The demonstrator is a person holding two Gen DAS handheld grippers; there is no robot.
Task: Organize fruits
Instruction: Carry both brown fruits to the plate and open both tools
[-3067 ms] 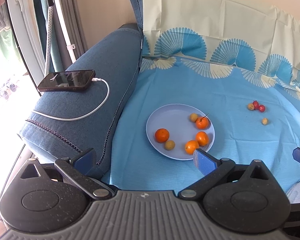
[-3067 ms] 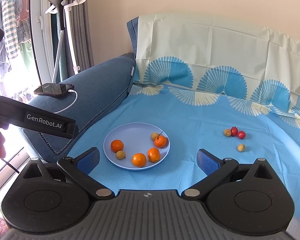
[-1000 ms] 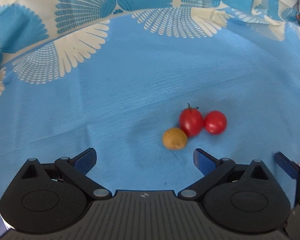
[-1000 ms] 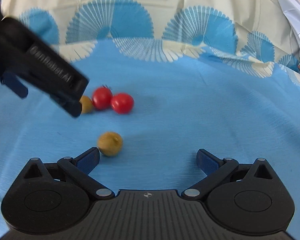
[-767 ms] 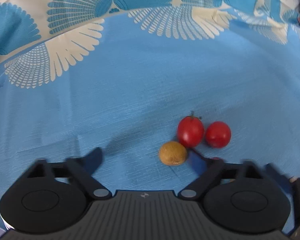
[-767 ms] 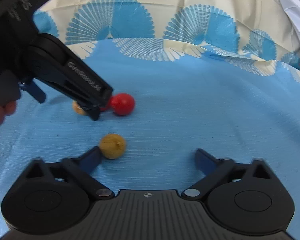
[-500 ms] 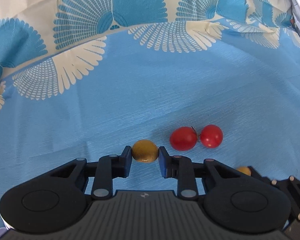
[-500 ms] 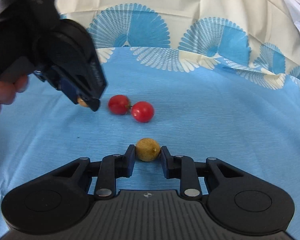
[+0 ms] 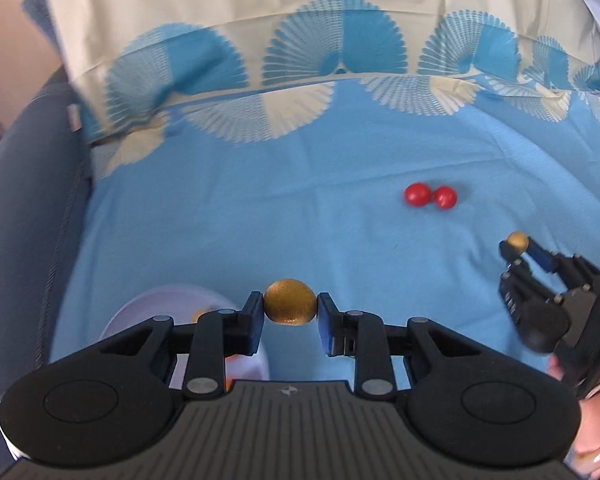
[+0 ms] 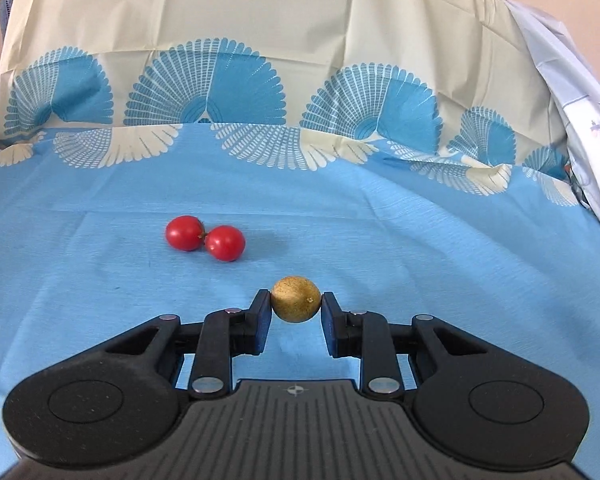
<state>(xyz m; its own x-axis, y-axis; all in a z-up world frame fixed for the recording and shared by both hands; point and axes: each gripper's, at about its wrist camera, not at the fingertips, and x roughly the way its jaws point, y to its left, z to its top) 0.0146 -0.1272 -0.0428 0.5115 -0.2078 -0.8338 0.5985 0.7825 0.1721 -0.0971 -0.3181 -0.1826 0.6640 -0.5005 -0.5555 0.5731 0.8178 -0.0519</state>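
Observation:
My left gripper [image 9: 290, 308] is shut on a small brown-yellow fruit [image 9: 290, 301] and holds it above the blue cloth, near the pale blue plate [image 9: 140, 312] at lower left. My right gripper [image 10: 296, 304] is shut on a second brown-yellow fruit [image 10: 296, 299] just above the cloth; it also shows in the left wrist view [image 9: 518, 245] at the right, with its fruit [image 9: 517, 242]. Two red cherry tomatoes [image 10: 204, 238] lie touching each other on the cloth, left of and beyond my right gripper; they also show in the left wrist view [image 9: 430, 196].
A blue cloth [image 10: 420, 248] with a cream fan pattern covers the seat and rises up the backrest [image 10: 260, 20]. A dark blue sofa arm [image 9: 24, 208] bounds the left side. A pale patterned fabric [image 10: 580, 120] hangs at the right edge.
Both grippers closed on the brown-yellow fruits half a second ago. Since then my left gripper has lifted its fruit and pulled back left toward the plate; the right has barely moved.

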